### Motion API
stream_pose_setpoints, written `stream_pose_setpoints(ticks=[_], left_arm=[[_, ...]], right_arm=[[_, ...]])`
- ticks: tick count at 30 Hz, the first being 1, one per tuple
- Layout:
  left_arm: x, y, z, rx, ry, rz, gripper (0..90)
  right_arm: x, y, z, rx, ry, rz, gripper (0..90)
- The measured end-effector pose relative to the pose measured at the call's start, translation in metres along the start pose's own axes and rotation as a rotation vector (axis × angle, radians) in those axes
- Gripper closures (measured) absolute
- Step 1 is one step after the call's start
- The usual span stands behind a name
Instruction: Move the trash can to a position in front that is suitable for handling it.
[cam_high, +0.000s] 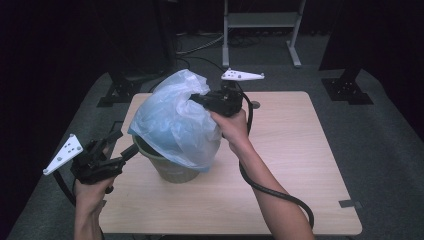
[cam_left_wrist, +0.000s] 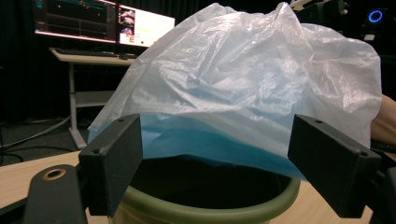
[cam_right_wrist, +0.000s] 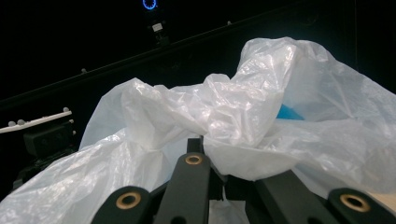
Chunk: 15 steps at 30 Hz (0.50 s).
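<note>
Right gripper (cam_high: 197, 99) clamped shut on the top of a translucent plastic bag (cam_high: 175, 122), holding it bunched above a green bin (cam_high: 172, 167) near the middle of a wooden table (cam_high: 295, 165). Left gripper (cam_high: 131, 150) just beside the bin's rim, jaws spread wide with nothing pinched, the 2 black pads (cam_left_wrist: 114, 161) framing the rim and the bag's lower edge.

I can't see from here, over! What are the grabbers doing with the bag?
Right gripper shut on plastic bag, holding it above green bin. Left gripper open at bin rim. Nothing in the way.
</note>
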<state>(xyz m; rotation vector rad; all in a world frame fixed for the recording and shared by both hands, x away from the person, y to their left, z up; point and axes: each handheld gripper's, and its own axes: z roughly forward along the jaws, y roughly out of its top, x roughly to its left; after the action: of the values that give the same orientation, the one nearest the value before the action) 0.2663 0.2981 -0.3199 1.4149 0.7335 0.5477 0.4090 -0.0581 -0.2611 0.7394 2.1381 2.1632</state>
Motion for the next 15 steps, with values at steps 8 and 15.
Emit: stream_pose_setpoints(ticks=[8,15], left_arm=[[0.001,-0.003,0.002,0.012,0.005,-0.004,13.4],[0.001,-0.004,0.004,0.028,-0.001,0.0,13.4]], right_arm=[[0.0,0.013,-0.004,-0.028,-0.007,-0.007,88.6],[0.001,0.027,-0.013,-0.058,-0.03,-0.019,88.6]])
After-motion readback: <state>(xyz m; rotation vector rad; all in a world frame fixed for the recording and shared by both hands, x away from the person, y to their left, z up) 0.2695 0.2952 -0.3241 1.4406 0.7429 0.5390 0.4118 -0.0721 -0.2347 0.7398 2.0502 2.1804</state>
